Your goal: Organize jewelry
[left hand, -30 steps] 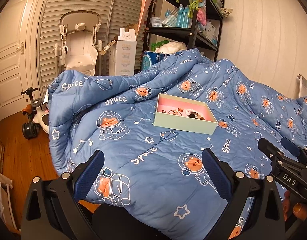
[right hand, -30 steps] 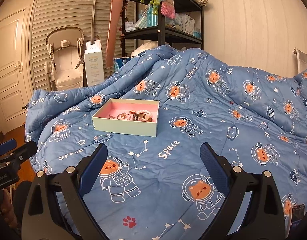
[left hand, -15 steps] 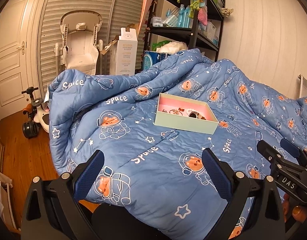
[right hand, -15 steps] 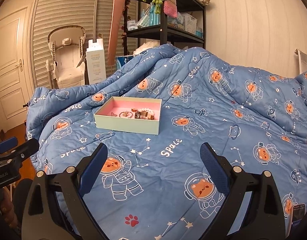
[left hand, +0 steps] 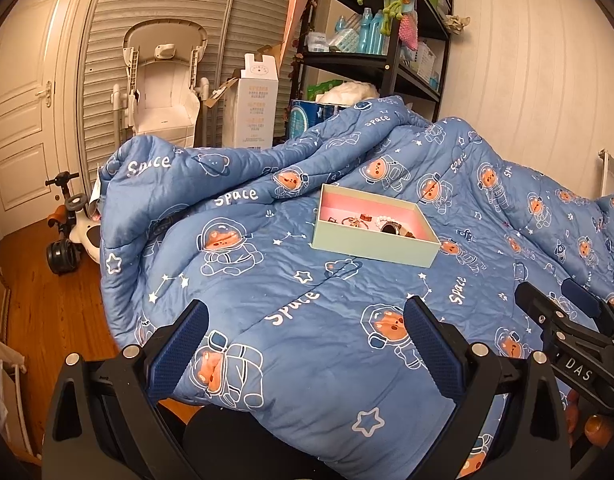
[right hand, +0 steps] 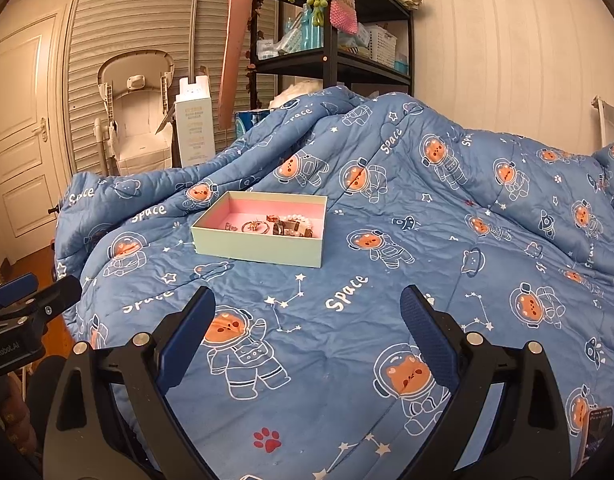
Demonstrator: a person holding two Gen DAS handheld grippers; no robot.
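In the left wrist view, a white door (left hand: 21, 120) fills the upper left of the frame, with a ride-on toy (left hand: 73, 232) on the wood floor below it. A white high chair (left hand: 163, 84) and a tall carton (left hand: 257, 100) stand against the slatted wall at top centre. The left gripper (left hand: 305, 334) sits at the bottom centre, its blue-padded fingers spread wide with nothing between them, over the blue quilt (left hand: 267, 300). The box (left hand: 373, 236), pale green outside and pink inside, lies on the quilt right of centre, well apart from the gripper. The jewelry (left hand: 373, 224) sits inside it toward the near right side; single pieces are too small to tell with certainty, though pale beads and a dark ring shape seem to show. A black shelf (left hand: 387, 60) rises at upper right. The right gripper (left hand: 563, 312) pokes in at the lower right edge.

In the right wrist view, the left gripper's tip shows at the left edge. The box lies left of centre on the quilt, the jewelry gathered in its right half. The right gripper sits at bottom centre, fingers wide apart and empty, well short of the box.
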